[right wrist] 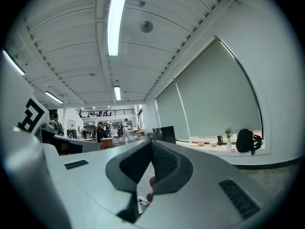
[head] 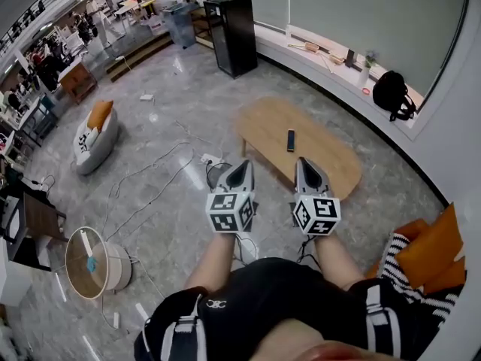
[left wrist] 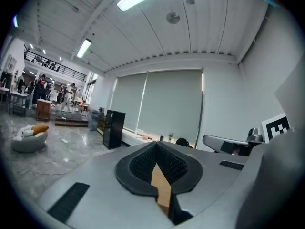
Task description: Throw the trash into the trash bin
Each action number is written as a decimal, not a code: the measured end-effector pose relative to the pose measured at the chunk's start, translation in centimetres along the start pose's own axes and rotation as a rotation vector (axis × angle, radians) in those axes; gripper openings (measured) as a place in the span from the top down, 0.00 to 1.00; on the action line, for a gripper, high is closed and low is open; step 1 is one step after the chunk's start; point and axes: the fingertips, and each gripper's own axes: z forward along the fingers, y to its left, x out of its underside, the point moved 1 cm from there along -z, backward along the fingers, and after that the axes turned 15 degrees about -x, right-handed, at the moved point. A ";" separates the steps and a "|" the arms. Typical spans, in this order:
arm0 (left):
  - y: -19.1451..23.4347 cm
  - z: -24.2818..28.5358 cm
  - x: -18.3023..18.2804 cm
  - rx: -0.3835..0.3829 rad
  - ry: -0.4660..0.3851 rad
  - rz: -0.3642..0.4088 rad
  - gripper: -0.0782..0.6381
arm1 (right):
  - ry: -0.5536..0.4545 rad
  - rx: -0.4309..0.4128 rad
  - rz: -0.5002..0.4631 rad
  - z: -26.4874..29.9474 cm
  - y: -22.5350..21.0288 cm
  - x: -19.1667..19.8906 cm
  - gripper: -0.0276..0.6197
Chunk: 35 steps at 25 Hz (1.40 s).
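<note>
Standing on the grey polished floor (head: 173, 119), the person holds both tools level, side by side. Oval wooden table (head: 263, 126) ahead. Left gripper (head: 246, 164): jaws pressed together, pinching nothing. Right gripper (head: 301, 161): likewise closed. Small round grey bin (head: 216, 174), apparently the trash bin, stands off the table's near-left edge, beside the left gripper's tip. Black remote (head: 291, 140) lies mid-table.

A dark remote (head: 290, 140) lies on the oval wooden table (head: 264, 126); beyond the table stands a black cabinet (head: 231, 34), right of it a black backpack (head: 394, 95)
</note>
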 end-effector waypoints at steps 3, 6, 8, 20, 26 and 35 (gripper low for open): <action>0.9 -0.4 0.0 0.004 -0.003 -0.002 0.87 | 0.003 -0.001 -0.012 0.3 1.0 0.2 0.95; 2.1 -0.6 -0.2 0.007 -0.008 -0.010 0.87 | 0.011 0.000 -0.019 1.1 2.1 0.3 0.95; 3.3 -0.9 -0.2 0.010 -0.015 -0.014 0.87 | 0.014 0.007 -0.023 1.5 2.9 0.6 0.95; 8.3 -1.8 1.4 0.056 -0.001 -0.023 0.87 | 0.033 0.078 -0.034 3.6 6.7 2.5 0.95; 9.4 -0.8 1.6 0.053 0.001 -0.031 0.87 | 0.043 0.088 -0.043 5.0 6.0 2.9 0.95; 10.2 5.8 1.4 0.022 0.000 -0.029 0.87 | 0.036 0.085 -0.042 10.4 0.1 3.6 0.95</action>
